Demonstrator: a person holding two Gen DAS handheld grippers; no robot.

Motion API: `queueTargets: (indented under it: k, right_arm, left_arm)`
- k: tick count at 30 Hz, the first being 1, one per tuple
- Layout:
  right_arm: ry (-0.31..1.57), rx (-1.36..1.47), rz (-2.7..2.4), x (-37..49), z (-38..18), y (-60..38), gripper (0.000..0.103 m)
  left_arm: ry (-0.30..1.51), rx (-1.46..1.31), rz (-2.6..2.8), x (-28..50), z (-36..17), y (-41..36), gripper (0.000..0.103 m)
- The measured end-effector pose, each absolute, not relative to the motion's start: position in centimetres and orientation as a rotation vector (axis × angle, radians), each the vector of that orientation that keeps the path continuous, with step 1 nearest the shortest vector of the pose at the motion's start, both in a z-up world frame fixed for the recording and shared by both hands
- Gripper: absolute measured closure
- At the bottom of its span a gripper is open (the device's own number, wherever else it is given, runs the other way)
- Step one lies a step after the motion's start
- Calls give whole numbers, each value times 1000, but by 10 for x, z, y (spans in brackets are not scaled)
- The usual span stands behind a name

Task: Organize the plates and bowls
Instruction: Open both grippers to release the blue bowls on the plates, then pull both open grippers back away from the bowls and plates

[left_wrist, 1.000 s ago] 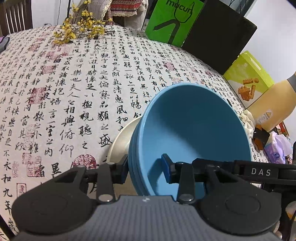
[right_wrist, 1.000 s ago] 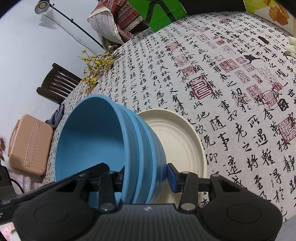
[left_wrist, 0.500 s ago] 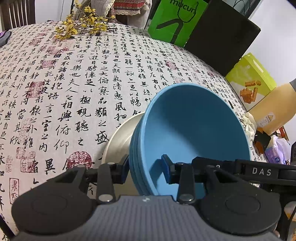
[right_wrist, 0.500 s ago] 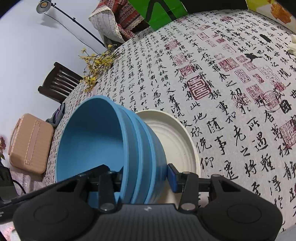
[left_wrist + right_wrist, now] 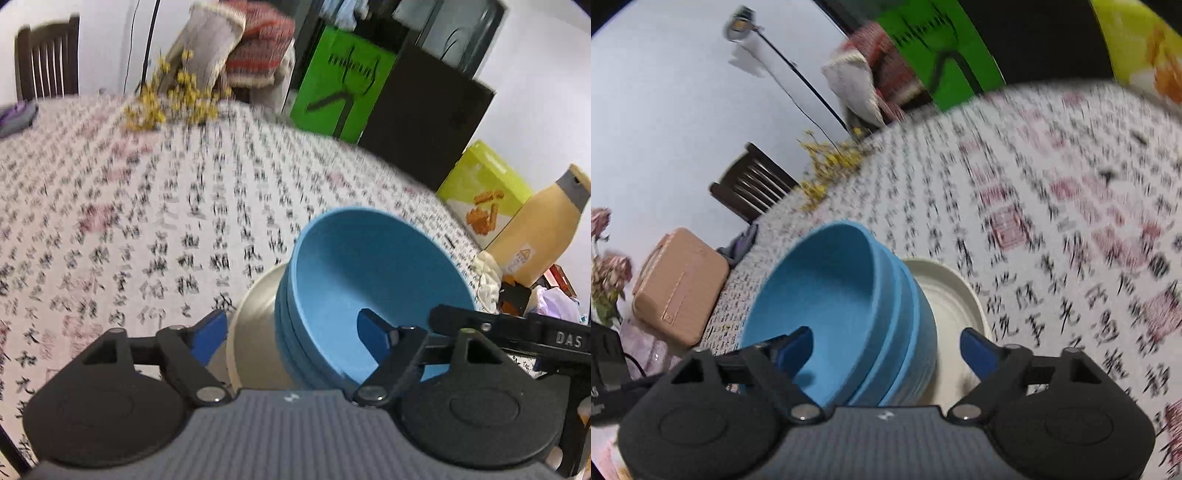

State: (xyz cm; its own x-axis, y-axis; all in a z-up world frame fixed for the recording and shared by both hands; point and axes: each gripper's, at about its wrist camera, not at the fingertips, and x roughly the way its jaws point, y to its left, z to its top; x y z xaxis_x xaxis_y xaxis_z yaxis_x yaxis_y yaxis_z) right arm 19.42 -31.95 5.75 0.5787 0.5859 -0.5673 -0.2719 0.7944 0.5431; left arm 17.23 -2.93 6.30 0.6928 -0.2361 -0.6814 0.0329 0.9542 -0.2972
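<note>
Three nested blue bowls sit on a cream plate on the calligraphy-print tablecloth. My left gripper straddles the stack's near wall, one blue pad outside over the plate, the other inside the top bowl. Its jaws are opening and neither pad touches the wall. From the other side, the bowls and plate appear in the right wrist view. My right gripper straddles that wall the same way, jaws opening, pads clear of it. Both views are motion-blurred.
A green bag, a black box, a lime snack box and a tan bottle line the table's far right. Yellow flowers lie at the far edge by a chair. A tan suitcase stands beyond the table.
Both grippers, earlier clamped on opposite walls of the bowl stack, have spread their jaws off it. Both cameras have drawn back and tilted up. The bowls stay on the plate.
</note>
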Motion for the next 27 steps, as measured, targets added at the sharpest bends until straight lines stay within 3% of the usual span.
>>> queueTargets:
  k: [1, 3, 4, 12, 27]
  right_arm:
    - [772, 403, 523, 187, 61, -320, 11]
    - [700, 359, 534, 172, 66, -321, 0]
    - [643, 328, 539, 161, 69, -320, 0]
    - [364, 149, 511, 80, 62, -311, 0]
    - [227, 103, 467, -61, 11, -321, 0]
  left_arm:
    - [764, -260, -148, 166, 65, -29, 17]
    - [694, -237, -138, 150, 69, -29, 2]
    - [658, -225, -128, 142, 70, -29, 0]
    - [394, -148, -35, 61, 56, -31, 0]
    - [193, 16, -14, -91, 16, -50, 0]
